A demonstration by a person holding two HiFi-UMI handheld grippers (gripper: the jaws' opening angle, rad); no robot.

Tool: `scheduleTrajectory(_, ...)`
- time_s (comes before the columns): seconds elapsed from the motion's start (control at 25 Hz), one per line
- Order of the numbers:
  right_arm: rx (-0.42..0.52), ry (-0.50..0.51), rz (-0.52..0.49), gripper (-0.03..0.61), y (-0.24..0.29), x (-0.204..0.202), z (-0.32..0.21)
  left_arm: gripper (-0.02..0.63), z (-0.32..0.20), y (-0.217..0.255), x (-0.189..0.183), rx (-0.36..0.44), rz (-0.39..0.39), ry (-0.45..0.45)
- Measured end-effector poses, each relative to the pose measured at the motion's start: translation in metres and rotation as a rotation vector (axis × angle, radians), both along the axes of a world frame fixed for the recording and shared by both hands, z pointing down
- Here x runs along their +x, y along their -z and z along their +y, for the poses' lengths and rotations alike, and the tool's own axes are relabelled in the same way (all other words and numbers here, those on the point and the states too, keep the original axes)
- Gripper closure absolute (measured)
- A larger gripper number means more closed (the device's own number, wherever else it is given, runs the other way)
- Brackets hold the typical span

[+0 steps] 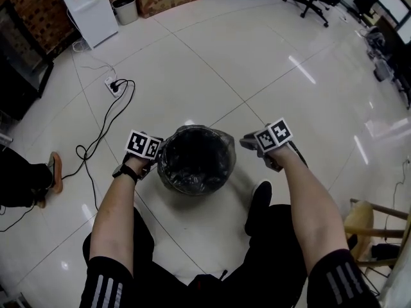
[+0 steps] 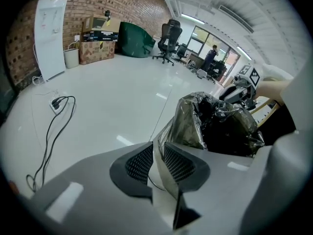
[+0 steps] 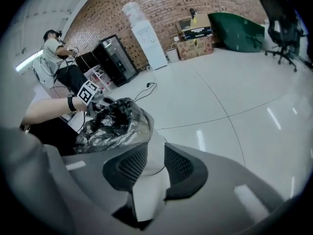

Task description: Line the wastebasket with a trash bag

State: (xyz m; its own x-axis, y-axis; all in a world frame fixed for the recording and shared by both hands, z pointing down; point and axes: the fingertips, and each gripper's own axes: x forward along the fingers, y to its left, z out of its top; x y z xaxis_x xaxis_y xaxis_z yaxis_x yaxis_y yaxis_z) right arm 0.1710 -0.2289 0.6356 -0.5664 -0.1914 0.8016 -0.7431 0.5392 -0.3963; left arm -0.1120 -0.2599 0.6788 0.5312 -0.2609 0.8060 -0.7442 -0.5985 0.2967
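— Where is the wastebasket placed?
— On the floor, between both grippers; the trash bag is folded over its rim.
— Claws?
— The left gripper is narrowly spread at the bag's edge. The right gripper is spread over floor.

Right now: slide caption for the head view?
Person lining a round wastebasket with a black plastic trash bag: left tongs at the rim, right tongs beside it.
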Motion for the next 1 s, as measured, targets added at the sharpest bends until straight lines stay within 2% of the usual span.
scheduleTrajectory(0.12, 0.06, 0.106, 0.027, 0.46, 0.013, -0.007, 0.013, 0.546, 0.007, 0.001, -0.006, 0.004, -0.025, 0.0)
scheduleTrajectory(0.24, 0.148, 0.284, 0.055, 0.454, 0.023, -0.02, 0.035, 0.548, 0.019, 0.002, -0.012, -0.005, -0.041, -0.007)
scheduleTrajectory(0.32, 0.194, 0.409, 0.069, 0.424, 0.026, -0.029, 0.052, 0.547, 0.028, 0.003, -0.013, -0.012, -0.047, -0.012)
scheduleTrajectory(0.4, 0.225, 0.485, 0.08, 0.371, 0.029, -0.035, 0.063, 0.546, 0.036, 0.007, -0.013, -0.013, -0.051, -0.02)
scheduleTrajectory(0.6, 0.211, 0.511, 0.095, 0.367, 0.027, -0.048, 0.072, 0.546, 0.044, 0.016, -0.021, -0.003, -0.06, -0.019)
scheduleTrajectory(0.8, 0.183, 0.653, 0.147, 0.367, 0.005, -0.053, 0.097, 0.546, 0.049, 0.015, -0.026, 0.0, -0.063, -0.03)
scheduleTrajectory(0.88, 0.199, 0.681, 0.153, 0.365, 0.003, -0.056, 0.098, 0.533, 0.052, 0.018, -0.028, -0.001, -0.044, -0.07)
scheduleTrajectory(1.0, 0.214, 0.695, 0.164, 0.359, 0.001, -0.056, 0.096, 0.508, 0.069, 0.023, -0.031, -0.021, -0.013, -0.196)
